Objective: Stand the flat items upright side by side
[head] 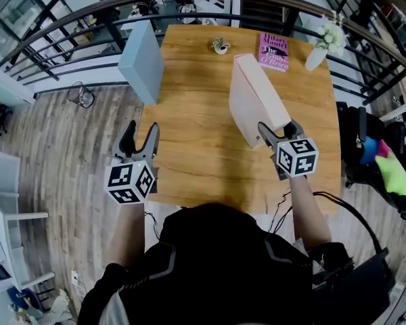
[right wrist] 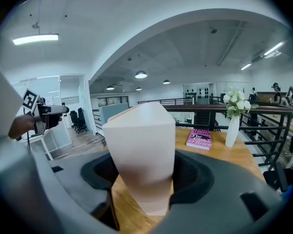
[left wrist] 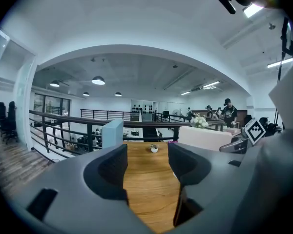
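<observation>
A pale cream slab-shaped box [head: 254,99] stands tilted on its edge at the right middle of the wooden table [head: 189,134]. My right gripper [head: 276,134] is shut on its near end. In the right gripper view the cream box [right wrist: 141,150] fills the gap between both pads. A blue-grey slab [head: 142,59] stands upright at the table's left edge, and shows in the left gripper view as the blue-grey slab [left wrist: 112,133]. A pink book [head: 273,51] lies flat at the far right. My left gripper [head: 141,133] hangs open and empty over the table's near left edge.
A small potted plant [head: 220,46] sits at the far middle of the table. A white vase with flowers [head: 325,46] stands at the far right corner. A black railing [head: 74,26] curves round the table. People stand beyond the rail in the left gripper view.
</observation>
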The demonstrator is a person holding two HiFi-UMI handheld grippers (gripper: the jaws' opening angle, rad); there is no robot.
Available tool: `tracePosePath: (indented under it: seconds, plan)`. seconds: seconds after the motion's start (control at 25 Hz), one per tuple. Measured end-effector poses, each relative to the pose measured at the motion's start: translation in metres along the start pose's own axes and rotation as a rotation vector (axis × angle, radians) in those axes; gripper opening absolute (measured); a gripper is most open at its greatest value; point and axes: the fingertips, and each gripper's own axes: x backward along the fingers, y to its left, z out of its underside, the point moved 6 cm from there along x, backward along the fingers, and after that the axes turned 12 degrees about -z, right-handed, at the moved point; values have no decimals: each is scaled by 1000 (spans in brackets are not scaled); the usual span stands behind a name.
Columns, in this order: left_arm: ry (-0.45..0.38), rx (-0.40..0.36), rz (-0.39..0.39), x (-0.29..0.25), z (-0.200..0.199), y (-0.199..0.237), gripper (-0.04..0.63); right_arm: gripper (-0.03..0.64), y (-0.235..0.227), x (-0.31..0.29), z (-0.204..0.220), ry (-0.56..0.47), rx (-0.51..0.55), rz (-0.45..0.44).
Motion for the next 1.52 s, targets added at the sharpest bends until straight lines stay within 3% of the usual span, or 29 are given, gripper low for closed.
tracePosePath:
  seconds: [0.4,0.72,1.12,1.52]
  plan:
    - [2,11,-10,5,8,65,278,305,67,-60,-16,33,35,-18]
    - [-12,-4,-31,5,11,124,278,310,106,-111,-30,14,-35,0]
    - [-7,-4,-23,-9,15,196,278,311,158,-185,-56,-7,-66,54]
    - [-1,-27,-20,-11,21,237,278,318,175,-250,-80,-37,-122,138]
